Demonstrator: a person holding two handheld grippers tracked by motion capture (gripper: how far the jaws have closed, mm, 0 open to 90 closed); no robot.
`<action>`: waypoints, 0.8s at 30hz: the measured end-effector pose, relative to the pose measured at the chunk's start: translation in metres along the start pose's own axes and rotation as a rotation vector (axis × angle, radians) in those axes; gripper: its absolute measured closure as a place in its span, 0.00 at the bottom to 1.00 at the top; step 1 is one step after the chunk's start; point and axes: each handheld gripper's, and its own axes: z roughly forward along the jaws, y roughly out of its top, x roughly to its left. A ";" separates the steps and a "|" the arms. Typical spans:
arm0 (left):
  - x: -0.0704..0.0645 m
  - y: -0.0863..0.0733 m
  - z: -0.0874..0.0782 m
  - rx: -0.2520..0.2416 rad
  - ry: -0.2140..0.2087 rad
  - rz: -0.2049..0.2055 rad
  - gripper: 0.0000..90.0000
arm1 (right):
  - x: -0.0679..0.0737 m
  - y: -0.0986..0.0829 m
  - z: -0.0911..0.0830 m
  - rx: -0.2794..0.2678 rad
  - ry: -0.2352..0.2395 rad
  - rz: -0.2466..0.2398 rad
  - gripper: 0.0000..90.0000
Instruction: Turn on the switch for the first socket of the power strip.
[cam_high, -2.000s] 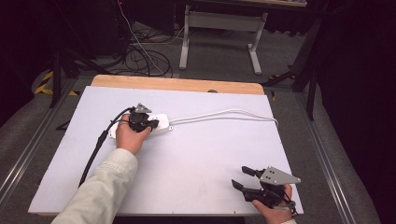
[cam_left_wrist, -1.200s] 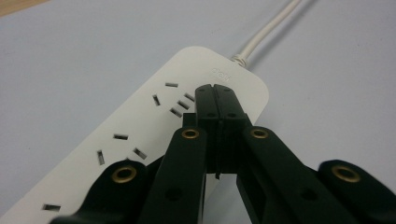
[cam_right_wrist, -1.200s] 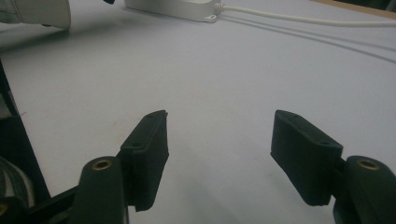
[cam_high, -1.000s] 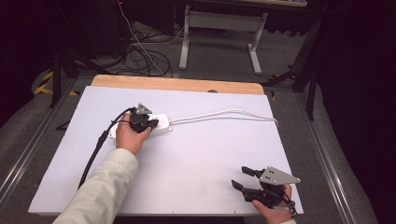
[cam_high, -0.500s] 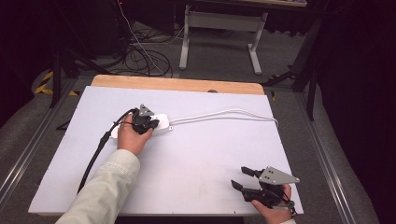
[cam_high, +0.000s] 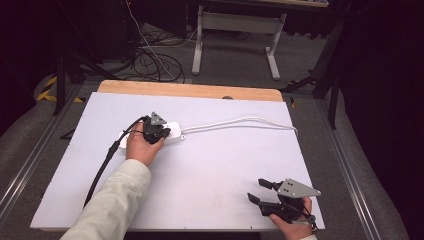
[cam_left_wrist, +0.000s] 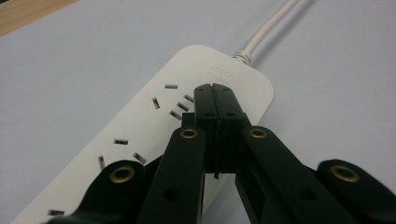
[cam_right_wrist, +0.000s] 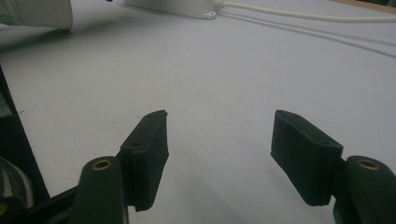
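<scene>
A lab or recording studio is suggested. A white tabletop (cam_high: 210, 170) is ringed by black curtains (cam_high: 385, 75). Loose cables (cam_high: 150, 55) are strewn over grey carpet (cam_high: 240, 62), a metal-framed desk (cam_high: 235, 22) is set behind, and hazard tape (cam_high: 47, 90) is stuck down at the left.

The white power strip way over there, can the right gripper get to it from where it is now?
Probably yes. The right gripper sits open near the table's front edge, and only bare table lies between it and the power strip. But the left gripper is already on the strip, fingers shut, so there's less room.
</scene>
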 end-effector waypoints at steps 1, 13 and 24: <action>0.000 0.000 0.000 0.000 0.000 0.000 1.00 | 0.000 0.000 0.000 0.000 0.000 0.000 0.41; -0.006 0.003 0.001 0.031 0.035 0.034 1.00 | 0.000 0.000 0.000 -0.001 0.002 0.001 0.41; 0.000 0.004 -0.009 -0.018 -0.027 0.053 1.00 | 0.000 0.000 -0.001 -0.006 0.001 0.003 0.41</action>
